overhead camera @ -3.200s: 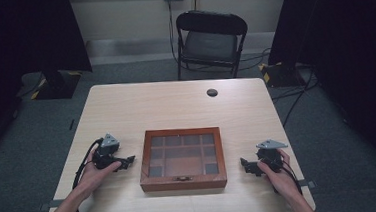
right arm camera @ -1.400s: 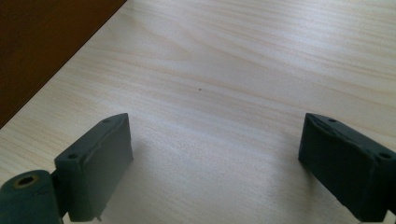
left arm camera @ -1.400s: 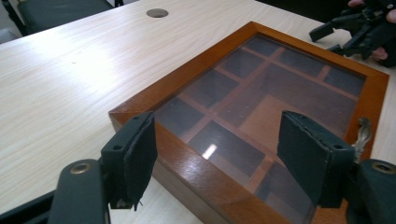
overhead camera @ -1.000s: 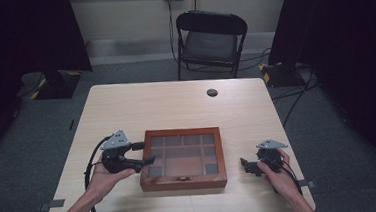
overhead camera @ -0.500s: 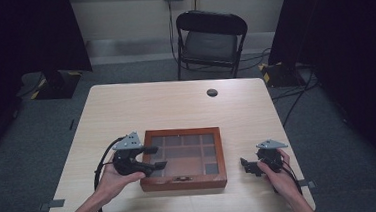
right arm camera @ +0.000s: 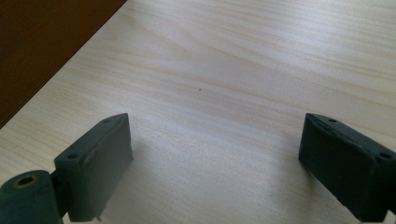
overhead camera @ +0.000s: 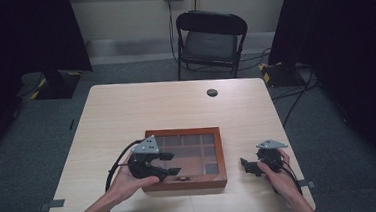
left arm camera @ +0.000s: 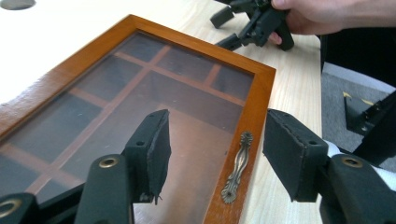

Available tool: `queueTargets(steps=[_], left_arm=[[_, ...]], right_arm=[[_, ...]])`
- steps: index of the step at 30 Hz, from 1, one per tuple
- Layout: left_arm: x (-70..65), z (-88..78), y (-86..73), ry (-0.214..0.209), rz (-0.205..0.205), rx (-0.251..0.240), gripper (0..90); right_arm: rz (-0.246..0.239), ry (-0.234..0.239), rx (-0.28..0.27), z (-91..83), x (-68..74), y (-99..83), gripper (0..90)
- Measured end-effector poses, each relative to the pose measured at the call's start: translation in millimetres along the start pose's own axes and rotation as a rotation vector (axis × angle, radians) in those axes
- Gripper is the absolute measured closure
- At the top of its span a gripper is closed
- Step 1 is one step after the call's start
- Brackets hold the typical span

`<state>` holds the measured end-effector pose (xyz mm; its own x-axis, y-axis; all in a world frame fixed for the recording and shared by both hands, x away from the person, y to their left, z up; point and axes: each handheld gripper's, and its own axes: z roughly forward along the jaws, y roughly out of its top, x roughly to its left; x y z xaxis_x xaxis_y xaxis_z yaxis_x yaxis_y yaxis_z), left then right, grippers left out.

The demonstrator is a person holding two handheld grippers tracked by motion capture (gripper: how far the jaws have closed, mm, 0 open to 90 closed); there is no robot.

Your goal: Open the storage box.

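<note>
The wooden display box (overhead camera: 185, 159), with a glass lid divided by a grid of compartments, lies flat on the desk (overhead camera: 126, 115), near the person's edge and roughly centred between the two hands.

The left gripper (overhead camera: 166, 165) hovers over the box's near-left corner. Its jaws have just been closing and stand partly open, straddling the front frame of the lid. In the left gripper view, the small brass handle (left arm camera: 237, 167) on that frame sits between the two pads (left arm camera: 154, 154), and neither pad touches it or the wood.

The right gripper (overhead camera: 247, 165) rests on the desk just right of the box, apart from it. Its jaws are wide open with bare desk surface between them. In the right gripper view, the box's dark wooden side (right arm camera: 42, 46) appears at upper left.
</note>
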<state>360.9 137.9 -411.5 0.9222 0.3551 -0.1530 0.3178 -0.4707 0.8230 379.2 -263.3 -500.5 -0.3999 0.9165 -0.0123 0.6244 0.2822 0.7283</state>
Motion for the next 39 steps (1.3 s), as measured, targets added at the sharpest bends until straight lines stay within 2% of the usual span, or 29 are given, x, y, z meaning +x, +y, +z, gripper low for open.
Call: queueTargets(steps=[3,6,9,10,16,17,23,29,34,38,39], left_arm=[[-4.1,6.6,0.3,-0.026,0.001,-0.001,46.8],[-7.9,14.5,-3.8,-0.048,0.012,0.036,48.9],[-7.4,19.8,-7.6,-0.063,0.009,0.062,53.4],[-6.3,22.0,-8.9,-0.082,0.005,0.06,55.3],[-5.0,27.3,-12.0,-0.1,0.024,0.1,65.0],[-4.8,28.0,-12.3,-0.108,0.018,0.094,66.7],[-4.3,29.5,-12.7,-0.117,0.024,0.098,77.0],[-3.8,31.8,-14.2,-0.115,0.043,0.111,79.8],[-4.2,32.5,-15.2,-0.113,0.057,0.104,80.2],[-7.1,31.9,-15.6,-0.091,0.122,0.109,80.5],[-6.7,32.3,-16.1,-0.099,0.117,0.099,80.6]], right_arm=[[0.0,0.0,0.0,0.0,0.0,0.0,8.8],[0.0,0.0,0.0,0.0,0.0,0.0,8.8],[-0.001,0.0,0.0,0.0,0.0,0.0,8.8],[0.0,0.0,0.0,0.0,0.0,0.0,8.8],[0.0,0.0,0.0,0.0,0.0,0.0,8.8],[0.0,0.0,0.0,0.0,0.0,0.0,8.8],[-0.001,0.001,-0.001,0.0,-0.1,0.0,8.8],[0.0,0.0,0.0,0.0,0.0,0.0,8.8],[-0.001,0.001,-0.001,0.0,0.0,0.0,8.8],[0.0,0.0,0.0,0.0,0.0,0.0,8.8],[0.0,0.0,0.0,0.0,0.0,0.0,8.8]])
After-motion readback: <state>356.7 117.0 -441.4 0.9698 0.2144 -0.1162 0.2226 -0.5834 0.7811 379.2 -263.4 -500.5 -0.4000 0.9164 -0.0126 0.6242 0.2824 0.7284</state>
